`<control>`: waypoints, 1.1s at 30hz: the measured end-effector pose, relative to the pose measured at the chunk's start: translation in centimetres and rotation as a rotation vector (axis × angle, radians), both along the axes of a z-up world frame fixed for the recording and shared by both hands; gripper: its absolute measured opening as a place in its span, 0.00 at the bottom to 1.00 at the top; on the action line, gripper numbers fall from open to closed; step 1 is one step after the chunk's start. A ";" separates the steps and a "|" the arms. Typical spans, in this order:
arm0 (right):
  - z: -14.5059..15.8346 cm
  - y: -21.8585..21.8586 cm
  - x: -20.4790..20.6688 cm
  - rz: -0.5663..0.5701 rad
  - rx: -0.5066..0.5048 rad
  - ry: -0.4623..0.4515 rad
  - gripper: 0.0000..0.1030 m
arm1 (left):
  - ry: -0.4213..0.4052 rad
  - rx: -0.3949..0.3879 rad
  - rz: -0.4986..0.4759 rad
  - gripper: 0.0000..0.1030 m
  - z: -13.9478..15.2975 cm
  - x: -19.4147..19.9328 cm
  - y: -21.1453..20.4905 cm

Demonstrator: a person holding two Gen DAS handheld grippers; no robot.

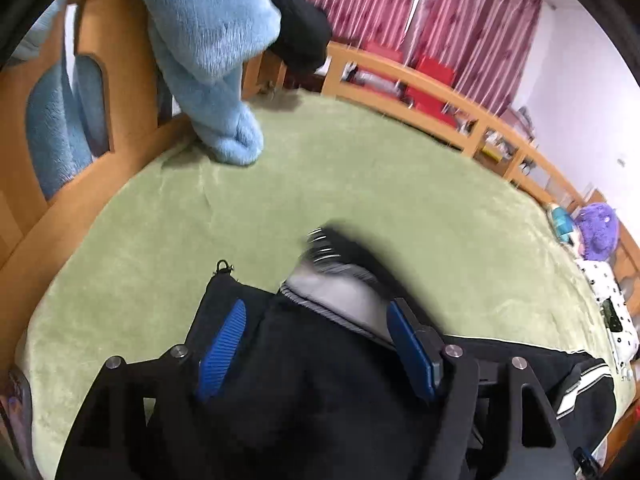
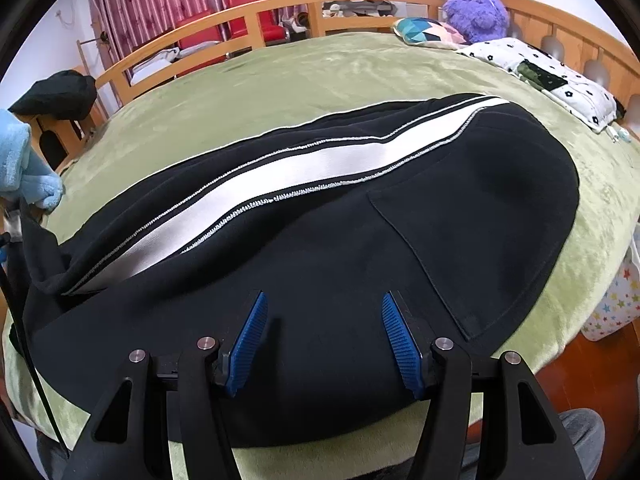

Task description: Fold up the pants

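Black pants (image 2: 360, 240) with a white side stripe (image 2: 304, 168) lie across the green blanket (image 2: 320, 76), back pocket (image 2: 480, 248) up. My right gripper (image 2: 324, 300) is open just above the near edge of the pants, near the pocket. In the left wrist view my left gripper (image 1: 316, 308) is open, with the black cloth of the pants (image 1: 320, 380) and a grey inner part (image 1: 344, 296) lying between its fingers. The cloth there is blurred and lifted off the blanket (image 1: 280, 184).
A light blue fluffy garment (image 1: 212, 60) hangs over the wooden bed frame (image 1: 440, 92). A purple plush toy (image 2: 476, 12), a patterned pillow (image 2: 424, 32) and a dotted white cloth (image 2: 552, 80) lie at the head end. Red chairs (image 2: 224, 20) stand beyond the rail.
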State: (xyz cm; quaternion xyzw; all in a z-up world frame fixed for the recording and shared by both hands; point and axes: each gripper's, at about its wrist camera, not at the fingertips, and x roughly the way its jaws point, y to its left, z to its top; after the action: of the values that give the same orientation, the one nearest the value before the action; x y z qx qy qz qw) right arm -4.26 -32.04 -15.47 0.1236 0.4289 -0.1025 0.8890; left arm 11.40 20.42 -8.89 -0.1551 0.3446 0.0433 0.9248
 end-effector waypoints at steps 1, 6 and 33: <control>0.0 -0.3 0.0 -0.002 0.001 -0.001 0.58 | 0.001 0.001 -0.016 0.71 0.0 -0.6 -0.2; -0.1 -0.5 -0.1 -0.004 0.013 -0.006 0.58 | 0.099 -0.049 -0.086 0.72 -3.1 -3.8 -0.8; 1.2 0.8 -1.7 0.049 0.001 -0.035 0.58 | 0.136 -0.320 0.200 0.07 -9.0 -10.5 5.7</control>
State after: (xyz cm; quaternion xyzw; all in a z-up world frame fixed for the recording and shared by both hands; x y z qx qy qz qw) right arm -5.94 -31.28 -14.22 0.1153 0.4161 -0.0785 0.8986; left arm 0.94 26.08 -17.93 -0.3305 0.3918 0.0899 0.8540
